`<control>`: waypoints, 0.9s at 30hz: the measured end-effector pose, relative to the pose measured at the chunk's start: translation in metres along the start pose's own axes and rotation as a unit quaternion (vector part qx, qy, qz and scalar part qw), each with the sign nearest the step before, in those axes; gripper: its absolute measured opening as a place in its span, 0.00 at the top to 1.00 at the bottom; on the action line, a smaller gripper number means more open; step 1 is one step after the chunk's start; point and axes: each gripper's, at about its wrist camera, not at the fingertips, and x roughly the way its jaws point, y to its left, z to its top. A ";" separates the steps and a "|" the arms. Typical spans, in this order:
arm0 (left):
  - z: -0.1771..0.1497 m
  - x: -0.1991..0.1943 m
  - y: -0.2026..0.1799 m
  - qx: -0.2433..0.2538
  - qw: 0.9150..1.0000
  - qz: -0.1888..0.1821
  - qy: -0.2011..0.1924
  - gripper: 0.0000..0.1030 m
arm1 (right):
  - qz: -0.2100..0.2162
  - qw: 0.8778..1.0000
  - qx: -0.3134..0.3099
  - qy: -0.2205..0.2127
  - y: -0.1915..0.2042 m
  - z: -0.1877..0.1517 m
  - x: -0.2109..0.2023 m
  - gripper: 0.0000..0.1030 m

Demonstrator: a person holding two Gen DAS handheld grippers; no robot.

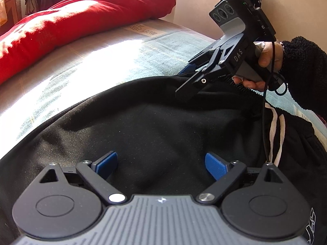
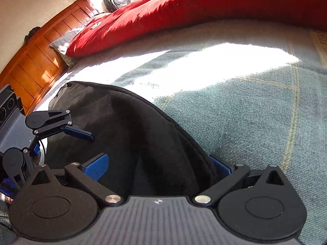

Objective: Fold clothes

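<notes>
While black garment (image 1: 155,122) lies spread on grey-green bedcover (image 2: 255,112), we note left gripper (image 1: 161,165) released, blue pads apart above cloth. Right gripper (image 2: 159,167) also spread wide, garment's far edge fold between its fingers, not pinched. Red pillow (image 2: 184,10) far side, well apart.

Black tongs (image 1: 161,164) with blue pads (image 1: 107,164), ribbed grey body, fuzzy black sleeve (image 1: 302,69).

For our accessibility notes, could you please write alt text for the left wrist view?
The open left tool hovers over a black garment on a bed; the right tool, in a hand, reaches its far edge.
</notes>
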 end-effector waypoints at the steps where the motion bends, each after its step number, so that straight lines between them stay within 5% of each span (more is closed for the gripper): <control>1: -0.001 -0.001 0.000 0.000 1.000 0.000 -0.001 0.10 | 0.004 1.000 0.017 -0.007 -0.003 0.000 -0.001 0.00; 8: -0.006 -0.005 0.003 -0.007 1.000 0.001 -0.004 0.10 | 0.047 0.993 0.099 -0.033 -0.025 0.001 -0.004 0.00; 16: -0.006 -0.008 0.002 -0.010 1.000 0.004 -0.007 0.10 | 0.023 0.998 0.047 -0.047 -0.010 -0.003 0.002 0.00; 22: -0.007 -0.009 0.005 -0.015 1.000 0.006 -0.009 0.10 | -0.062 0.997 -0.029 -0.018 0.023 -0.003 0.019 0.00; 27: -0.010 -0.010 0.008 -0.018 1.000 0.007 -0.008 0.10 | -0.084 0.994 -0.062 -0.014 0.029 -0.006 0.021 0.00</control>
